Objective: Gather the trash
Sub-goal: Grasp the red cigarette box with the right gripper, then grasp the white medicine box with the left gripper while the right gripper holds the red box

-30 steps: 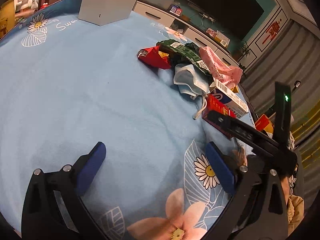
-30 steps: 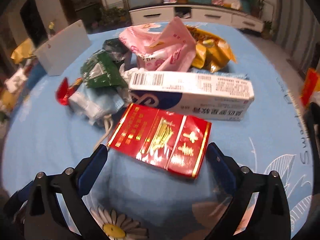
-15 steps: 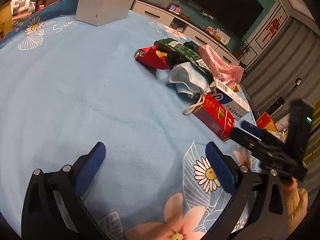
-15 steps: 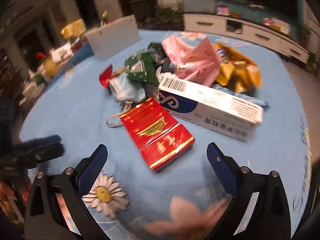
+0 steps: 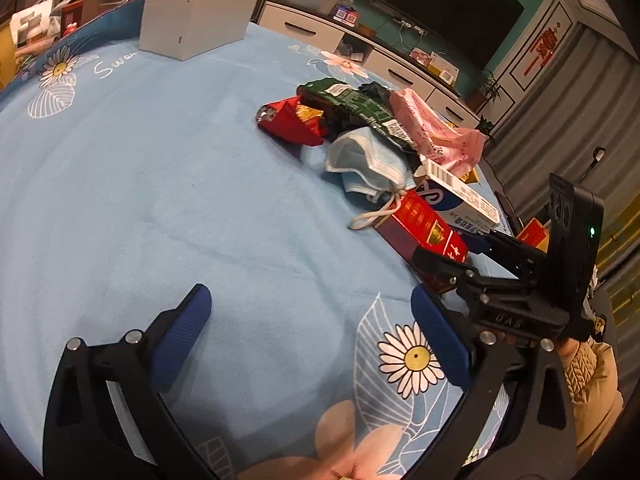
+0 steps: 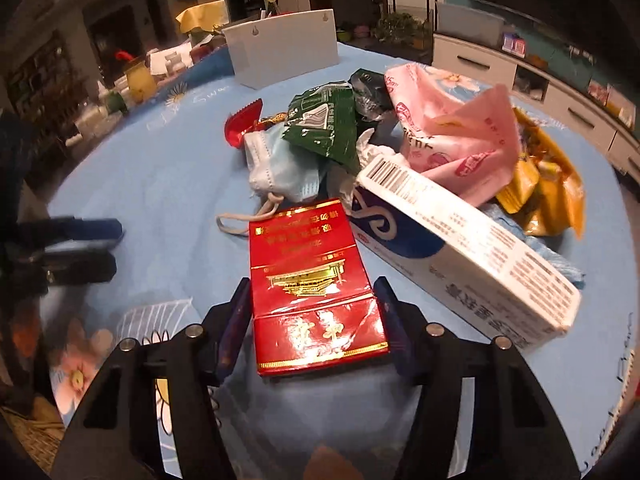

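A heap of trash lies on the blue flowered tablecloth: a red cigarette pack, a white-and-blue carton, a face mask, and green, pink, yellow and red wrappers. My right gripper straddles the near end of the red pack. Its jaws are closing, and both pads lie against the pack's long sides. My left gripper hovers open over bare cloth left of the heap, with nothing between its fingers.
A white box stands at the table's far edge. Beyond the table are a low white cabinet and cluttered shelves. A person's hand in a beige sleeve holds the right gripper at the table's right edge.
The right gripper rolled until the red pack lay lengthwise between its fingers, and its wide jaws closed in on the pack's sides. The left gripper stayed nearly still and open.
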The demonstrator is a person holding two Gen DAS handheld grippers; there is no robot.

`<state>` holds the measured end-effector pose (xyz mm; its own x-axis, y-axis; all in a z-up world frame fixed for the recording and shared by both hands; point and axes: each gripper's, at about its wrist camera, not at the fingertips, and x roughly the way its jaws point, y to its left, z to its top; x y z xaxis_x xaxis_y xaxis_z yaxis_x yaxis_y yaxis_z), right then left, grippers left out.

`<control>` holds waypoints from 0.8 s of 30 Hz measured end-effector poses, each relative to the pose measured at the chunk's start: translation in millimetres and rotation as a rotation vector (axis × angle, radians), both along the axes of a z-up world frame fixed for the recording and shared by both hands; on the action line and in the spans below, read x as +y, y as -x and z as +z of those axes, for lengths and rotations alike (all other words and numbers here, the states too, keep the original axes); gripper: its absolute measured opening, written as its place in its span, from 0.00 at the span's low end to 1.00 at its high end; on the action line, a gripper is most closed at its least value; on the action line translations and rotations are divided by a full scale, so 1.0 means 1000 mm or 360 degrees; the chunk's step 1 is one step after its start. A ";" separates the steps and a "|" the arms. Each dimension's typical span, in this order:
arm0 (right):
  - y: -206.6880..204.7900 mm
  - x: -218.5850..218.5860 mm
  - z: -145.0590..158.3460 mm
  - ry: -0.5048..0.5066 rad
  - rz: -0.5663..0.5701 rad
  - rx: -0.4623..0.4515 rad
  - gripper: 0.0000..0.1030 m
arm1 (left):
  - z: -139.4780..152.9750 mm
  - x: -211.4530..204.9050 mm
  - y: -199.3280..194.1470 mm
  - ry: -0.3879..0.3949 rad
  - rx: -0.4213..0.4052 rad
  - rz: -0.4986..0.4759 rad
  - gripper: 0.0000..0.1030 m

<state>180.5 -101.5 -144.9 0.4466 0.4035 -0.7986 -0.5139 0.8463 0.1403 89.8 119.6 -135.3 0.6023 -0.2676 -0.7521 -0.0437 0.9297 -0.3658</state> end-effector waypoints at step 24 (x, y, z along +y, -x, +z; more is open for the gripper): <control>0.109 -0.137 0.031 -0.0498 -0.0729 -0.0042 0.58 | 0.044 -0.147 -0.117 -0.0433 -0.0361 -0.0987 0.67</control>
